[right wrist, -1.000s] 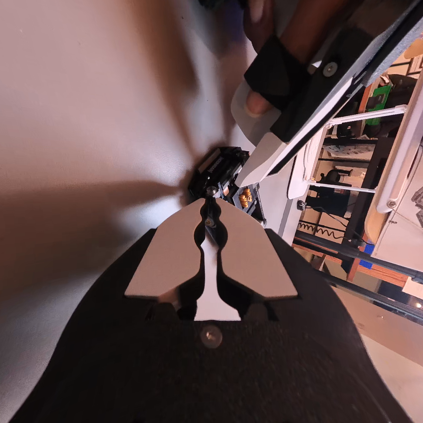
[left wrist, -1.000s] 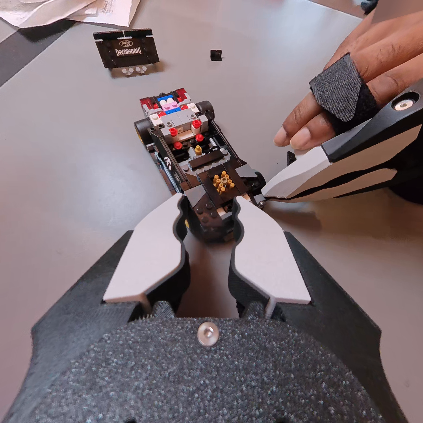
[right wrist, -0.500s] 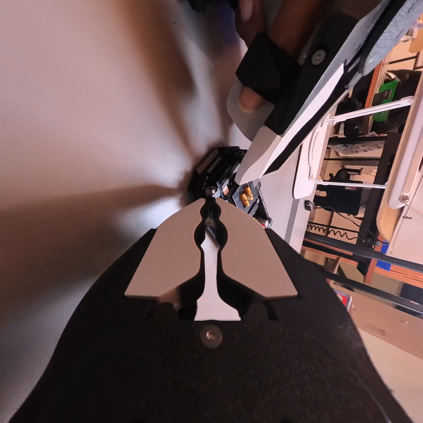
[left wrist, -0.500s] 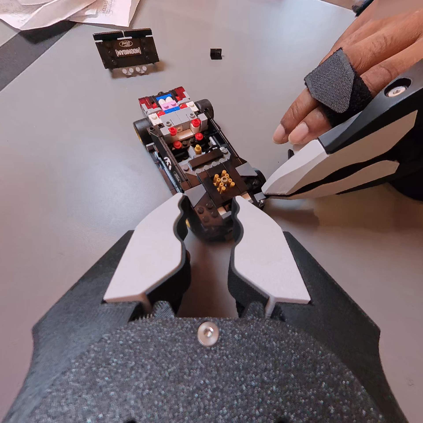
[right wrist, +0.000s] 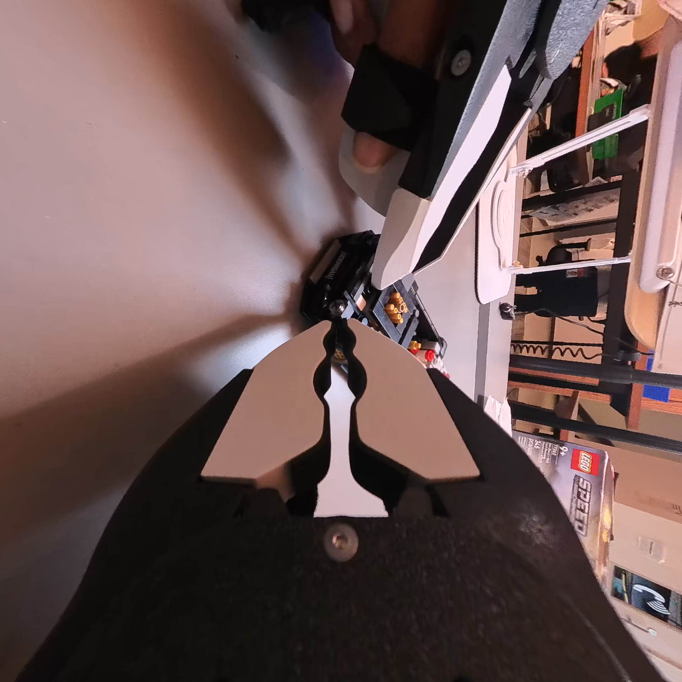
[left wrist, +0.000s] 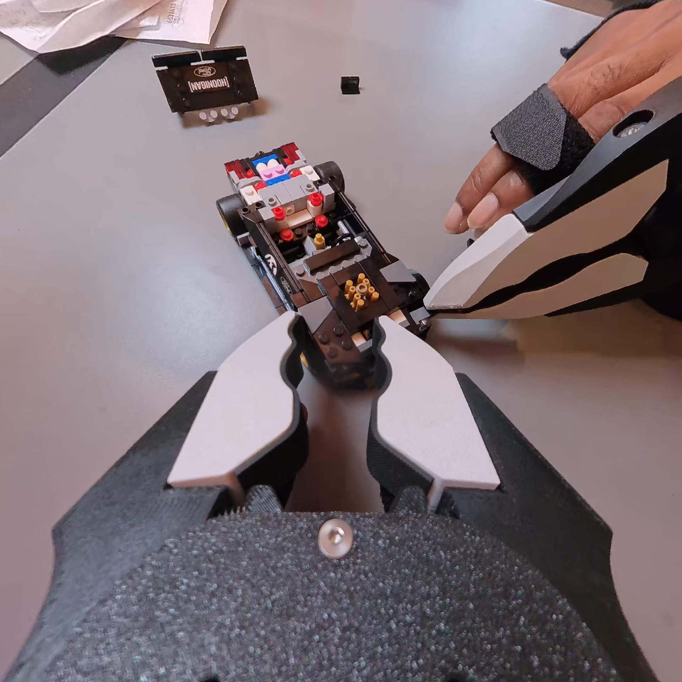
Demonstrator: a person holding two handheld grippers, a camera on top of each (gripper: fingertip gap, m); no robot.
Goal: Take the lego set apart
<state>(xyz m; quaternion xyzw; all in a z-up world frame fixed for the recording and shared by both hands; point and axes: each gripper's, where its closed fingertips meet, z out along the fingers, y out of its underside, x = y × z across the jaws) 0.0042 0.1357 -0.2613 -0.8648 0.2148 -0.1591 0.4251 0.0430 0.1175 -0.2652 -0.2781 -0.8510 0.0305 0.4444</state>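
A black lego car (left wrist: 317,258) with grey, red and gold parts lies on the grey table (left wrist: 110,295). My left gripper (left wrist: 334,326) is shut on the car's near end, one finger on each side. My right gripper (left wrist: 430,313) comes in from the right, shut on a small black part with a grey pin (left wrist: 424,324) at the car's near right corner. In the right wrist view the right gripper (right wrist: 337,323) pinches that thin part (right wrist: 337,306) at the car (right wrist: 332,273), and the left gripper's fingers (right wrist: 406,240) press the car from above.
A loose black lego panel (left wrist: 205,83) and a small black brick (left wrist: 350,85) lie farther back. White papers (left wrist: 110,18) lie at the far left. A hand (left wrist: 516,166) holds the right gripper. A lego box (right wrist: 575,491) stands beyond the table edge.
The right gripper's rear and the hand have risen and tilted while its tips stay at the car's corner. The car and the left gripper have barely moved.
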